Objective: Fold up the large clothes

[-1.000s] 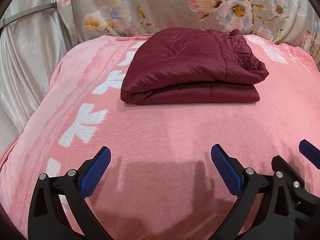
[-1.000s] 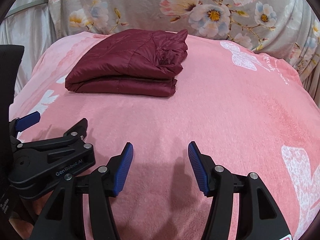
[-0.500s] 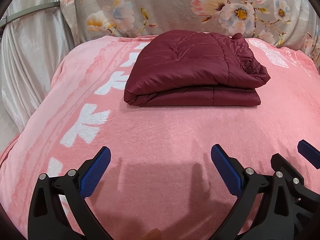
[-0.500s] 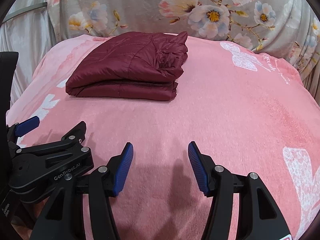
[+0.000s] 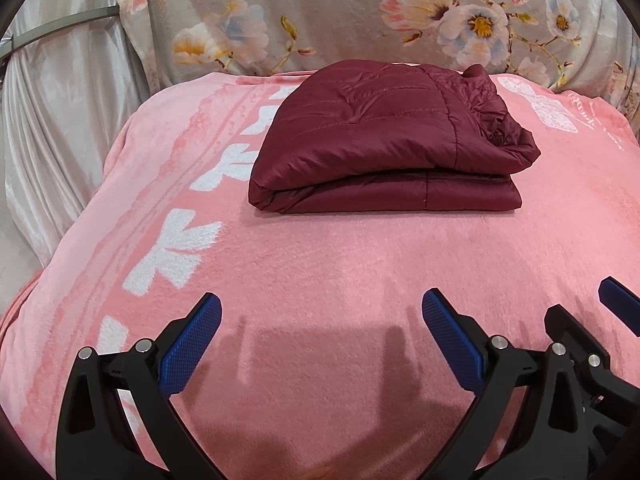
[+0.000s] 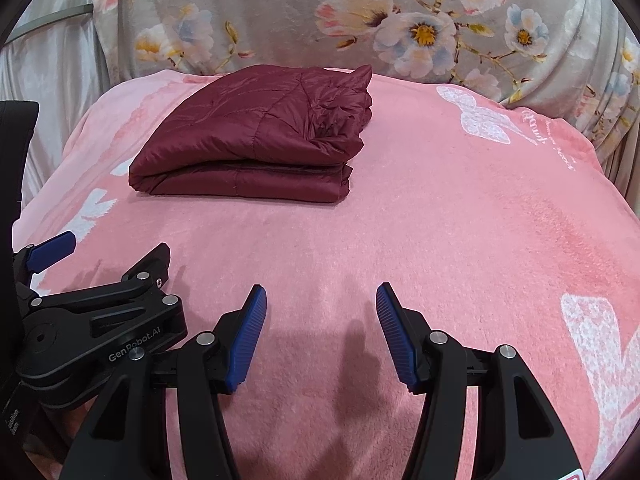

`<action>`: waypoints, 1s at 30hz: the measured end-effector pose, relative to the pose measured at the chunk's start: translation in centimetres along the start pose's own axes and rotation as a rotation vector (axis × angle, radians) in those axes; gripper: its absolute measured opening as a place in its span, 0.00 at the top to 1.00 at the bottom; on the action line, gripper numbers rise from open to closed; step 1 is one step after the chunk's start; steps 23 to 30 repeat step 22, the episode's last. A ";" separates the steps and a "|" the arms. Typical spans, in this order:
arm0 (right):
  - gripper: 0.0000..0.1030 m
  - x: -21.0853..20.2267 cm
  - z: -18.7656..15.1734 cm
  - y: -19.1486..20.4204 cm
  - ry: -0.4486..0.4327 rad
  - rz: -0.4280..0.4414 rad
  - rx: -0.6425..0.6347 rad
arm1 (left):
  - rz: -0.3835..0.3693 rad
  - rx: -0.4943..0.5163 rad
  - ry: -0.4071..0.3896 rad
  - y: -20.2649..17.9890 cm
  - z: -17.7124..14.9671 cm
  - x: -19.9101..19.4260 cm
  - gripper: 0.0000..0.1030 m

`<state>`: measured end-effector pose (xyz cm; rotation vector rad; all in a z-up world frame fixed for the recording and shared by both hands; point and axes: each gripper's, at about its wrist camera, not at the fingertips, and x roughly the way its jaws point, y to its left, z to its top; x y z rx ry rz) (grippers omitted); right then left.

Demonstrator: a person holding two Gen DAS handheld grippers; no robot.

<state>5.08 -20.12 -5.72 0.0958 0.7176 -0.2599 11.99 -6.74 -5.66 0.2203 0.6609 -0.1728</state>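
Both views are evenly and fairly brightly lit from above and behind the cameras, with soft dark shadows of the grippers falling on the near part of the pink blanket (image 5: pixel 360 264) just ahead of the fingers. The folded jacket (image 5: pixel 384 140) shows a mild sheen on its top, and the pale curtain (image 5: pixel 60 120) at far left gleams. Focus is sharp throughout; the fisheye lens bows the edges and blackens the corners.
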 end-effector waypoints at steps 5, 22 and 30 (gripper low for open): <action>0.45 0.0 0.0 0.2 0.000 -0.002 0.001 | -0.001 -0.004 0.000 0.1 -0.1 0.1 0.05; 0.45 -0.1 0.0 0.1 0.001 -0.003 0.001 | -0.014 -0.018 0.006 0.2 -0.3 0.0 0.05; 0.45 -0.1 0.0 0.1 0.001 -0.003 0.001 | -0.014 -0.018 0.006 0.2 -0.3 0.0 0.05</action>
